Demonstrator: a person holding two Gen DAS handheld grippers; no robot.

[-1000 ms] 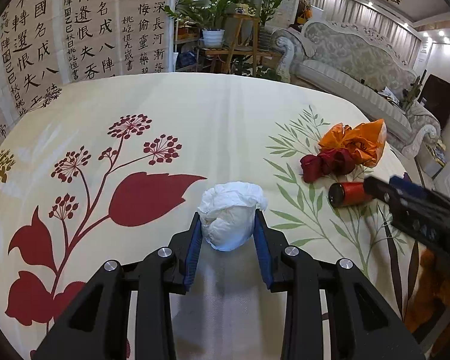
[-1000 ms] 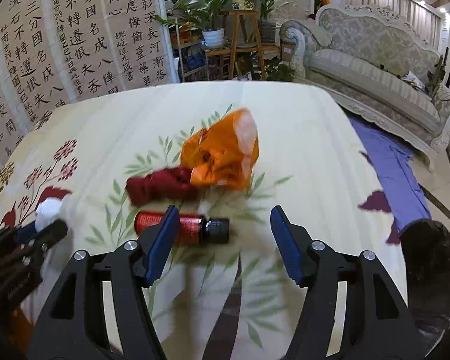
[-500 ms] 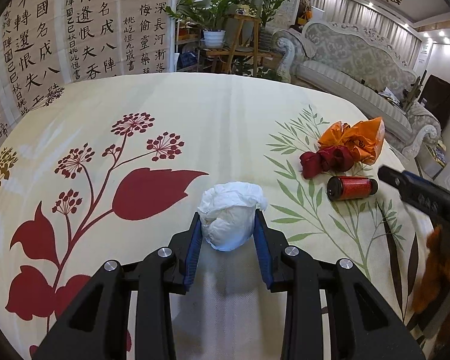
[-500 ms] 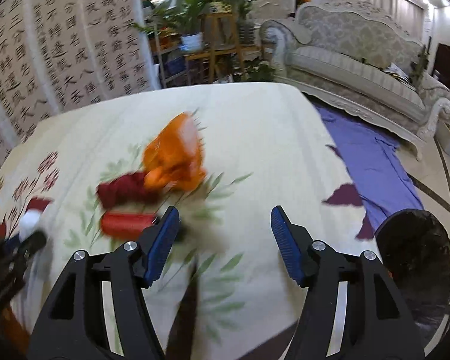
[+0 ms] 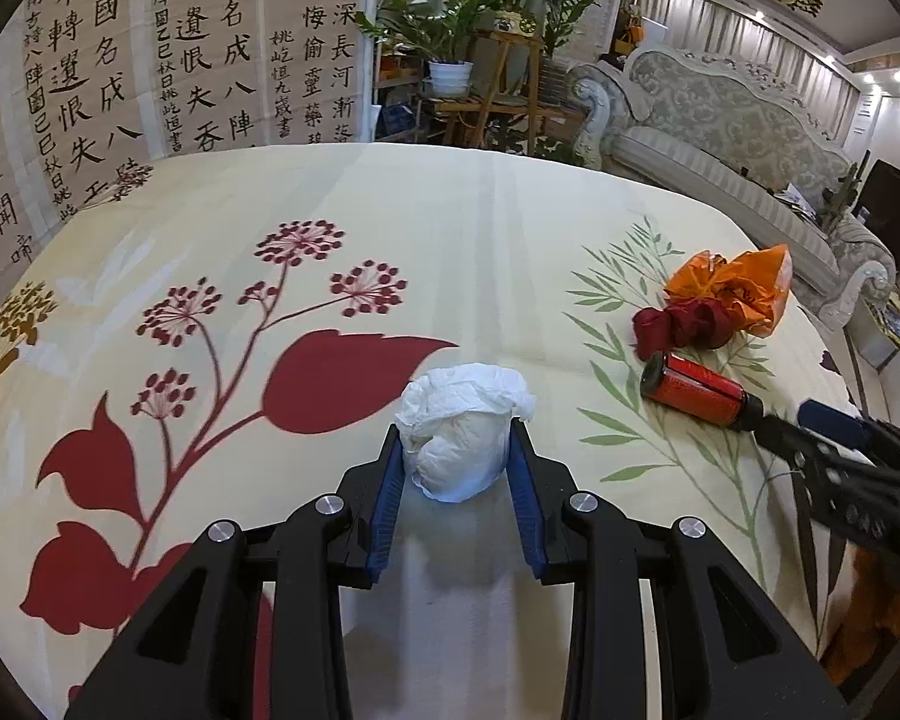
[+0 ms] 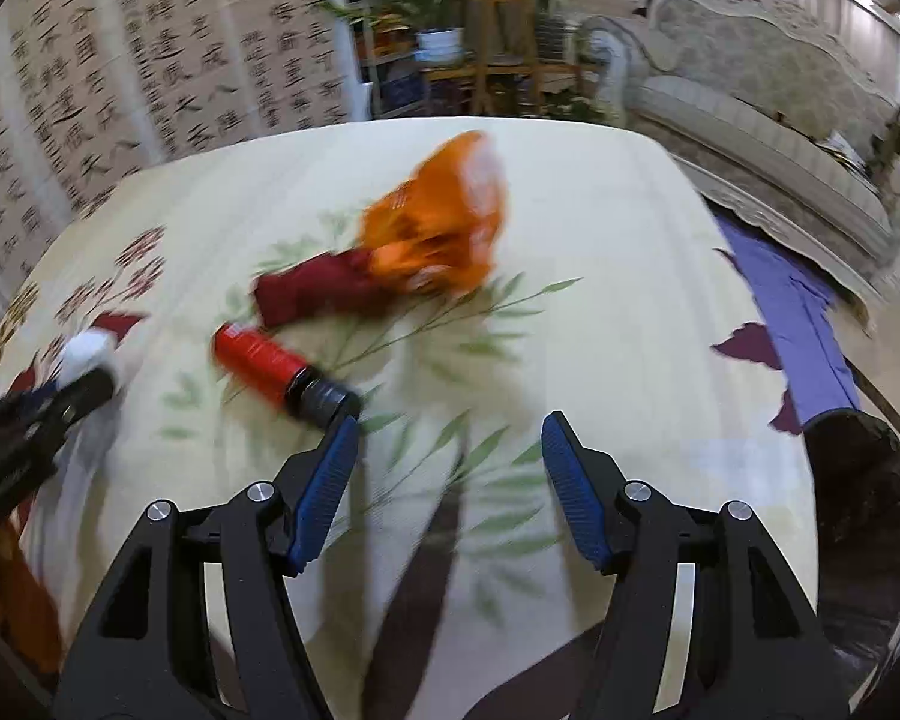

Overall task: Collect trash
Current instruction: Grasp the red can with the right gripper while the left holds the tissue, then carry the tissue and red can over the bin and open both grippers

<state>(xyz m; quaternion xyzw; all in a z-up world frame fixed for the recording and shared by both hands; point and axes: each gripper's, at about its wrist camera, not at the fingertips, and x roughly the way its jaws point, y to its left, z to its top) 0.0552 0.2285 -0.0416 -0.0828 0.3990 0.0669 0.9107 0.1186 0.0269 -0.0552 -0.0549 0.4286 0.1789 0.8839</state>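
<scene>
Right wrist view: right hand-held gripper [image 6: 450, 450] gapes unladen; it should straddle the red bottle [image 6: 282, 375] at ten o'clock squarely; left hand-held gripper [image 5: 456, 468] grips a white paper wad [image 5: 459, 432].

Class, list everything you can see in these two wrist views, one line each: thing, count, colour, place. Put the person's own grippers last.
Crumpled white paper wad: one, white, between the left gripper's fingers on the table.
Red cylindrical bottle with black cap: one, red and black, lying on its side, right of the wad.
Crumpled dark red wrapper: one, dark red, behind the bottle.
Crumpled orange plastic bag: one, orange, touching the wrapper.
Floral tablecloth: one, cream with red flowers and green leaves, covering the table.
Black bin: one, black, off the table's right edge.
Left gripper: one, black with blue pads, shut on the wad.
Right gripper: one, black with blue pads, open, beside the bottle's cap.
</scene>
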